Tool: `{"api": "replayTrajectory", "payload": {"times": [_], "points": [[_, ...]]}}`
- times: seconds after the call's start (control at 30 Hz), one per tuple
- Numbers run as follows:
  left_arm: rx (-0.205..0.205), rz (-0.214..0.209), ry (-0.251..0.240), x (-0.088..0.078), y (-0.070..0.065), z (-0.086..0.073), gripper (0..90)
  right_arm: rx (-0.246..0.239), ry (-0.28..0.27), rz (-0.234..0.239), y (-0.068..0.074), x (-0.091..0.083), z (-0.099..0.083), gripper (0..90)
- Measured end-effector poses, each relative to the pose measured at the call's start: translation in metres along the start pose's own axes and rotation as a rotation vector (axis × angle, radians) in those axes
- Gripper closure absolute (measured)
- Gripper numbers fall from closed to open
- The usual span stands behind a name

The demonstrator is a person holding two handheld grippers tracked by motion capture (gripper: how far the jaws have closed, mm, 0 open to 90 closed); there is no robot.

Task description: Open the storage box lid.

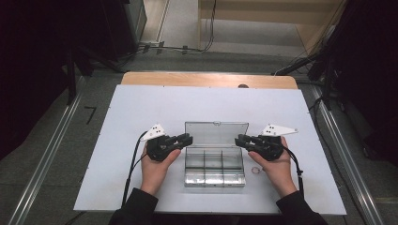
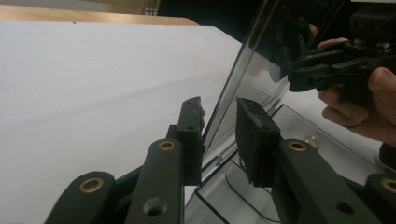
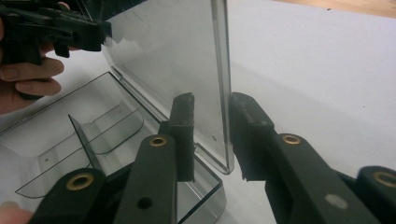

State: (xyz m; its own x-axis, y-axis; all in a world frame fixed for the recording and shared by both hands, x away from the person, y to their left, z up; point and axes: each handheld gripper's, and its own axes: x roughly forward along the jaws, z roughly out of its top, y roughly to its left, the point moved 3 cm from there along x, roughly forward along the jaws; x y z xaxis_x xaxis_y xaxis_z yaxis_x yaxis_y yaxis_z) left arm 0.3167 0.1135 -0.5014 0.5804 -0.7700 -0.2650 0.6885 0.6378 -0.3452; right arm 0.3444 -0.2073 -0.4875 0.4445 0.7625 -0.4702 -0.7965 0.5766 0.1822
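Clear plastic compartment box sits mid-table on the white tabletop, its hinged lid raised. Left gripper and right gripper straddle opposite lid edges, jaws narrow, pads not pressing.

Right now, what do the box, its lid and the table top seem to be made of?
The box looks like clear hard plastic, glossy: its dividers and the table show through the walls. The lid seems the same clear plastic, slightly smoky, with shiny edges and faint scratches; it stands upright. The table top is a matte white sheet, perhaps laminate or painted board; a wood-coloured strip shows along its far edge.
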Motion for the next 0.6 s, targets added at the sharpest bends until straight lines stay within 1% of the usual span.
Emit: {"api": "replayTrajectory", "payload": {"times": [0.23,0.33,0.43,0.5,0.6], "points": [[-0.02,-0.027,-0.015,0.003,0.006,-0.002,73.1,-0.013,-0.002,-0.023,0.001,0.0,0.0,72.7],[-0.023,-0.025,-0.014,0.006,0.008,-0.003,73.0,-0.007,-0.003,-0.029,0.001,0.001,-0.001,73.6],[-0.034,-0.038,-0.013,0.007,0.009,-0.004,72.7,-0.009,0.0,-0.018,0.0,0.0,-0.001,74.3],[-0.042,-0.043,-0.018,0.008,0.009,-0.004,72.8,-0.002,-0.002,-0.013,0.0,-0.001,-0.002,74.4],[-0.056,-0.048,-0.017,0.008,0.011,-0.005,74.0,0.022,-0.003,-0.02,-0.001,0.0,-0.003,74.3]]}}
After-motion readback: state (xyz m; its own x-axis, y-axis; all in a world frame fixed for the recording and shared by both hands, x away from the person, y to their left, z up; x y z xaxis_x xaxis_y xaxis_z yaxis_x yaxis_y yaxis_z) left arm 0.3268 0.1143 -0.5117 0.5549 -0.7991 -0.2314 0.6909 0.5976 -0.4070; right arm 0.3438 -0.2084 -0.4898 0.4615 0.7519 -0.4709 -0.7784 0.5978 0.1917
